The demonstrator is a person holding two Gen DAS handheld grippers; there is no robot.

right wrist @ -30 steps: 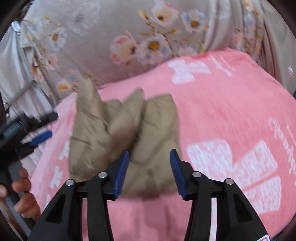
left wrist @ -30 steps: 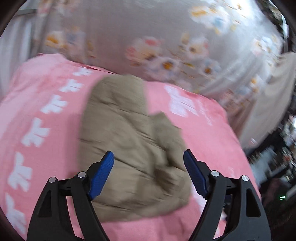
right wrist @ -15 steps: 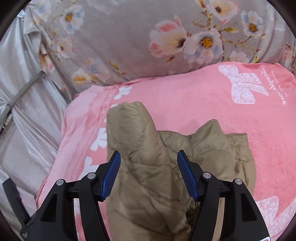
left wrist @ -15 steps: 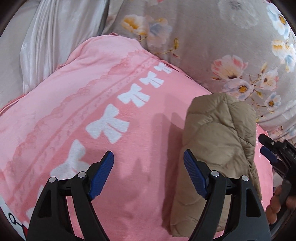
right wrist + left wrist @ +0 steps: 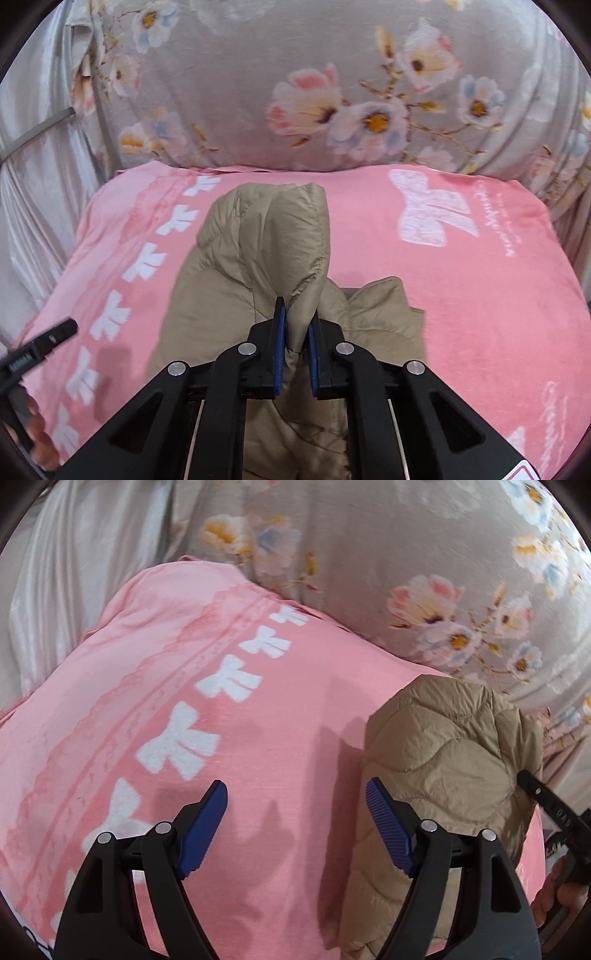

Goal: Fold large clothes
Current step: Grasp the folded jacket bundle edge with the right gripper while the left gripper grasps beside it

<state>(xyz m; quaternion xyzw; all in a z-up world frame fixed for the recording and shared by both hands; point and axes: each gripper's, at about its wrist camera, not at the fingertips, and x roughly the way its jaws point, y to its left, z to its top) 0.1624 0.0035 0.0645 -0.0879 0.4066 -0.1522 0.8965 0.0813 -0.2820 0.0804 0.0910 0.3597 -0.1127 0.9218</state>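
- Left gripper [image 5: 295,827]: the jaws are seen standing wide apart with nothing between them; only the pink blanket [image 5: 258,738] is found beneath the gap.
- A row of white bows [image 5: 177,746] on the blanket is noted ahead of the left finger.
- Jacket [image 5: 443,753]: a tan quilted garment is observed just beyond and outside the right finger of the left gripper, lying bunched on the blanket.
- Right gripper [image 5: 295,328]: the jaws are closing, and a raised fold of the jacket [image 5: 266,236] is pinched between the blue pads; the fabric is lifted into a peak ahead of the fingers, with the rest spread below and to either side.
- A large white bow [image 5: 432,214] is recorded ahead and right of the right gripper's fingers.
- Floral fabric [image 5: 332,74] is seen beyond the blanket's far edge.
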